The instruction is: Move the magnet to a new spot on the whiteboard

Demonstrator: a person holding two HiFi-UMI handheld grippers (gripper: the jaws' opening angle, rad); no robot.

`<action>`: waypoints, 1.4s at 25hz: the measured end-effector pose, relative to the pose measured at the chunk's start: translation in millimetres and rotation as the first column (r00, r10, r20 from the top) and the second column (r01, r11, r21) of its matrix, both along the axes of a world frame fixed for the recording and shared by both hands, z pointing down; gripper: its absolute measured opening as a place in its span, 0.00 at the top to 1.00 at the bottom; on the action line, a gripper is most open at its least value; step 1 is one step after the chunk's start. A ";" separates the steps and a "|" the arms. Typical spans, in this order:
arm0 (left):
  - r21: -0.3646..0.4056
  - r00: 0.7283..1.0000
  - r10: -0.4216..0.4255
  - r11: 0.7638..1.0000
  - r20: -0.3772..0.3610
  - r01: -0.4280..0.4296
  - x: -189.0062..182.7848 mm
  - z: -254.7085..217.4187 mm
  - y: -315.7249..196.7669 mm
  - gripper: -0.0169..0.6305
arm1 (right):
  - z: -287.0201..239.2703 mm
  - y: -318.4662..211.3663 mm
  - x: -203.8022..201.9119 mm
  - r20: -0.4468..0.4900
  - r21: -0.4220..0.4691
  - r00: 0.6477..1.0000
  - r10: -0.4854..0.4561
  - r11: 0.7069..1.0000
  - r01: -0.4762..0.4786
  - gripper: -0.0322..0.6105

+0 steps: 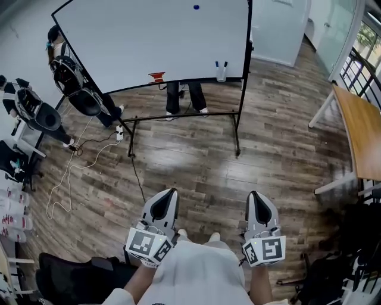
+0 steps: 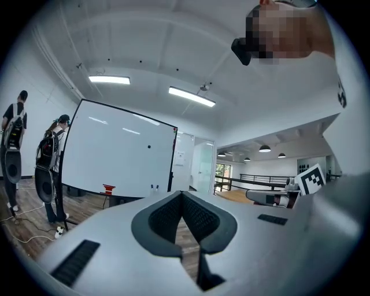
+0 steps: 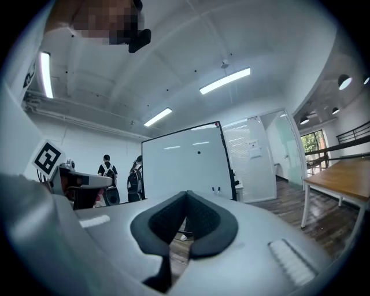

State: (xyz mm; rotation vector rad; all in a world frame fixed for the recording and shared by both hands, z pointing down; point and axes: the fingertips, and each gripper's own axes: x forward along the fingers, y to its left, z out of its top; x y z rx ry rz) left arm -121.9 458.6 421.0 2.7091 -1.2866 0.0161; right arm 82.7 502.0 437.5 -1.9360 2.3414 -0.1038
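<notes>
Left gripper [image 2: 182, 193]: held level and low in front of the person. Its fingers [image 2: 165, 218] are pressed together at the tips, with nothing between them.
Right gripper [image 3: 186, 193]: level beside the left one and a little apart from it. Its fingers [image 3: 203, 218] are also closed tip to tip and empty.
Magnet [image 1: 196, 7]: a small dark blue dot high on the whiteboard, well ahead of both pairs of fingers and above them. It sits left of where the left fingers point and slightly right of where the right fingers point.
Whiteboard [image 1: 149, 41]: stands on a black frame on the wood floor [image 1: 196, 167], well apart from the fingers, facing them.
Red object [image 1: 156, 77]: on the board's bottom ledge, ahead and to the left of the left fingers. What it is cannot be made out.
Markers [image 1: 221, 70]: two, upright in a clear cup on the same ledge, ahead, between the two pairs of fingers.
People: two with backpacks [image 2: 49, 167] stand far left of the left fingers, by the board's edge. A pair of legs [image 1: 178, 98] shows behind the board.
Wooden table [image 1: 360, 128]: off to the right of the right fingers.
White cable [image 1: 62, 184]: trails over the floor, ahead and left of the left fingers.
</notes>
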 end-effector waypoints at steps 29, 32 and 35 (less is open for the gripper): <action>-0.031 0.997 0.063 0.997 -0.052 -0.065 14.0 -9.7 -269.5 0.97 | -20.4 -263.8 -12.4 -0.068 -0.003 0.998 -0.008 1.000 0.008 0.96; -0.028 0.995 0.088 0.996 -0.056 -0.090 3.5 -10.5 -305.3 0.97 | -22.0 -300.1 -20.8 -0.079 -0.006 0.997 0.020 1.000 -0.021 0.96; -0.024 0.991 0.119 0.992 -0.062 -0.120 -1.9 -11.4 -337.1 0.98 | -26.5 -335.7 -28.1 -0.094 0.002 0.995 0.036 0.999 -0.036 0.96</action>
